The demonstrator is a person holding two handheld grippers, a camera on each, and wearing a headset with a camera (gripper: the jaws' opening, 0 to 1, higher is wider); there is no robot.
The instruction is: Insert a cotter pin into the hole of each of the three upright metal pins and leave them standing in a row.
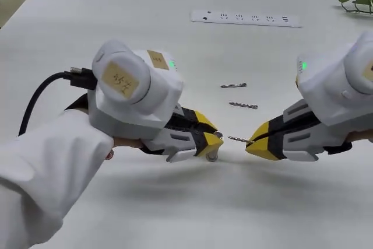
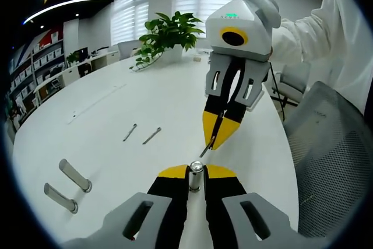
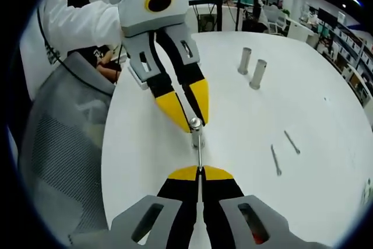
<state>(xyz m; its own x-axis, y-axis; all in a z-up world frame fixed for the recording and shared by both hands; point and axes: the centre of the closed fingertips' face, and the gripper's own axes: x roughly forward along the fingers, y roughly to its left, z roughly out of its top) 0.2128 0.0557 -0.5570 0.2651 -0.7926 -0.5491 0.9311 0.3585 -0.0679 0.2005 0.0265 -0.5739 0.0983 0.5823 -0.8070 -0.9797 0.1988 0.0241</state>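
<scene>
The head view looks forward and down from close above the desk (image 1: pixel 192 202), onto the backs of the left claw (image 1: pixel 214 144) and right claw (image 1: pixel 250 143). The left gripper view and right gripper view sit low and face each other, sharing the metal pin (image 2: pixel 196 176), the cotter pin (image 2: pixel 207 146) and desk between them.

obstacles: 2 loose cotter pins (image 1: pixel 243 105) mid-table | 2 upright pins (image 3: pixel 257 74) aside | near table (image 1: pixel 175 214) free

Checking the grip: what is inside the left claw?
Between the jaws of the left claw sits a metal pin, rounded top showing; the jaws cover its lower shaft.
</scene>
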